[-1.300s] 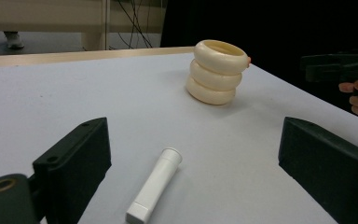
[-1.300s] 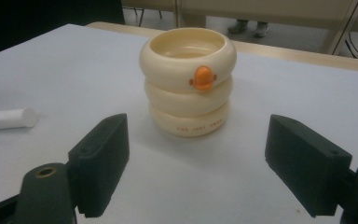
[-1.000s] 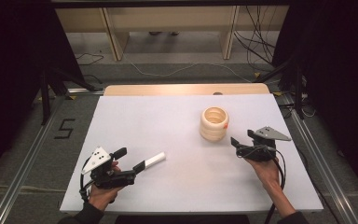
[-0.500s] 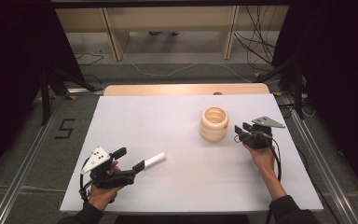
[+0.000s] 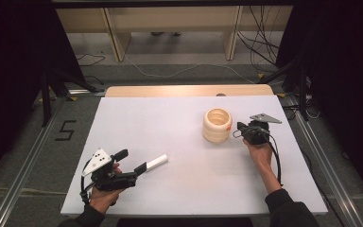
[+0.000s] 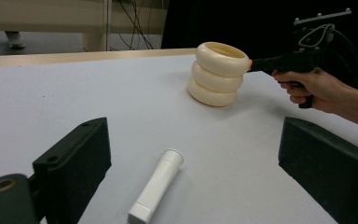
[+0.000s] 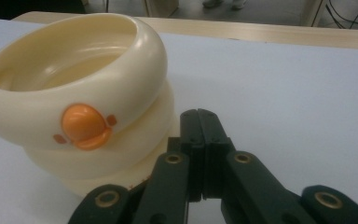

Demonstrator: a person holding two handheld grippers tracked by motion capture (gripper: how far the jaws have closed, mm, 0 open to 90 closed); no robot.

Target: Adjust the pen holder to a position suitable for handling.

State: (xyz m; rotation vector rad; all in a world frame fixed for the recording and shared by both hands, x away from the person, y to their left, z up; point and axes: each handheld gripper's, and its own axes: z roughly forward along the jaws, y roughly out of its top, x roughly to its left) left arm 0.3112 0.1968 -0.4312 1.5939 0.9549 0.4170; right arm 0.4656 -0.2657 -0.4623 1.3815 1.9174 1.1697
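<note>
Right now, a cream ribbed cup (image 5: 217,125) is being approached by the right gripper (image 5: 242,128), which is being held just beside the cup at its three o'clock side on the table (image 5: 179,118). In the right gripper view the jaws are being pressed flat together with nothing between them, and the cup (image 7: 79,116), marked with an orange duck face, is standing upright just left of the tips. From the left gripper view the same tips are seen at the cup's top ring, touching it or very nearly so; which cannot be told.

Meanwhile, a white tube (image 5: 155,162) is being framed by the left gripper (image 5: 142,166) near the seven o'clock part of the table. Its jaws are being held wide apart, and the tube (image 6: 157,189) is lying flat on the table between them, not yet clasped.

The step in hand is judged to be a reach toward both things. For the next move, the left jaws would need to be closed around the tube, while the right jaws would need to be parted before the cup's rim could be taken, or kept together if the cup is only being steadied.
</note>
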